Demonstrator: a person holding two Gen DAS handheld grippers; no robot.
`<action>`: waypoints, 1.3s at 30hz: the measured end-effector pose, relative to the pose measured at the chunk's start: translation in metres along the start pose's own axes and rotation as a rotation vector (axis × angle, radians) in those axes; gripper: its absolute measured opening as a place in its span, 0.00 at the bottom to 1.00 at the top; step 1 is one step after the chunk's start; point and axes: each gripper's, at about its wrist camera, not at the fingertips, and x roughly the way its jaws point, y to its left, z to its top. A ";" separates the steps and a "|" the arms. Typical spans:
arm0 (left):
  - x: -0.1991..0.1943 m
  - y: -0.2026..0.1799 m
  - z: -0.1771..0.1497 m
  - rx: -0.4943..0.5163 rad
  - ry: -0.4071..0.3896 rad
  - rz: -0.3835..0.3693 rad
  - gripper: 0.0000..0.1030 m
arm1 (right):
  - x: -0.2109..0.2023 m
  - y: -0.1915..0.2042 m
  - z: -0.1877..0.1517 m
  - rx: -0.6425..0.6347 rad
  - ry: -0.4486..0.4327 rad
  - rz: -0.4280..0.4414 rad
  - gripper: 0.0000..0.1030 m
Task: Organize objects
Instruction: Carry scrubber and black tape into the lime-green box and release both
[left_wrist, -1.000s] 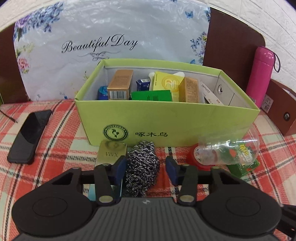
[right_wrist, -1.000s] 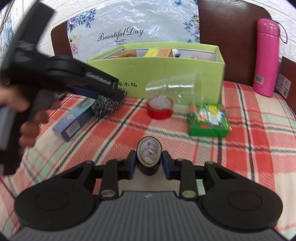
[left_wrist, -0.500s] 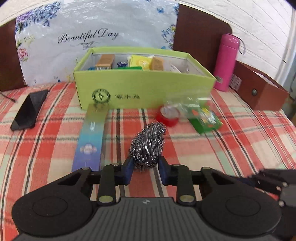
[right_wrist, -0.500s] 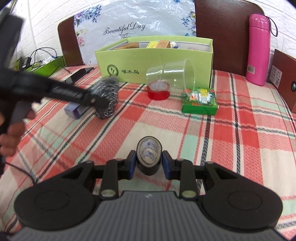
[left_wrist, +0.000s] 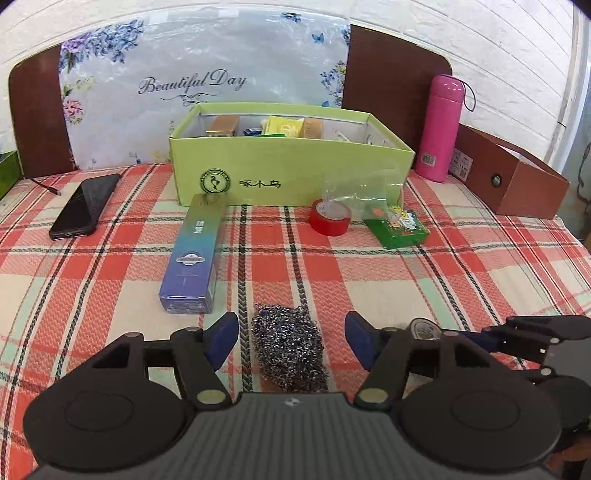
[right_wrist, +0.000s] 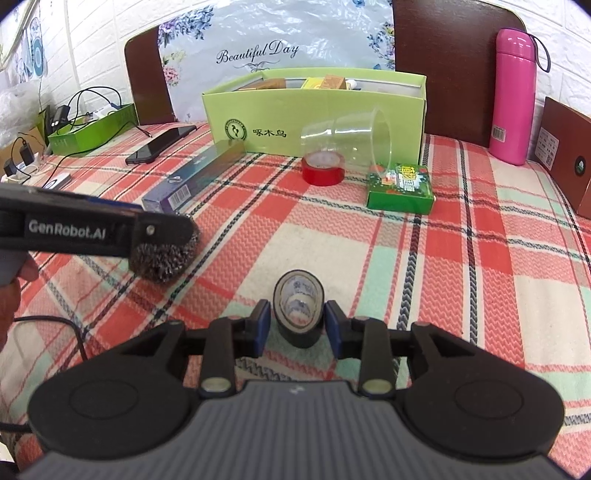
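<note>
My left gripper (left_wrist: 291, 338) is open, its jaws wide on either side of a steel wool scrubber (left_wrist: 288, 349) that lies on the checked cloth. The scrubber also shows in the right wrist view (right_wrist: 162, 260), partly behind the left gripper's finger. My right gripper (right_wrist: 297, 325) is shut on a black tape roll (right_wrist: 298, 308) held upright just above the cloth. The tape roll's top shows in the left wrist view (left_wrist: 424, 329). A green box (left_wrist: 288, 177) with several small packs stands at the back.
On the cloth lie a purple-blue carton (left_wrist: 194, 258), a red tape roll (left_wrist: 330, 221), a tipped clear plastic cup (right_wrist: 347, 138), a green packet (left_wrist: 400, 229) and a black phone (left_wrist: 85, 205). A pink flask (left_wrist: 441, 127) and a brown box (left_wrist: 517, 177) stand at the right.
My left gripper pulled the scrubber back from the green box, set it on the cloth and opened. My right gripper kept its hold on the tape roll.
</note>
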 end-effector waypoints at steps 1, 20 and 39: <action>0.000 0.000 0.000 0.005 0.009 -0.015 0.64 | 0.000 0.000 0.000 -0.001 0.000 0.001 0.31; 0.011 0.009 -0.006 -0.017 0.073 -0.034 0.42 | 0.003 0.003 0.002 -0.005 0.008 -0.011 0.36; -0.014 -0.004 0.049 0.022 -0.068 -0.099 0.35 | -0.032 -0.012 0.063 -0.005 -0.169 0.011 0.28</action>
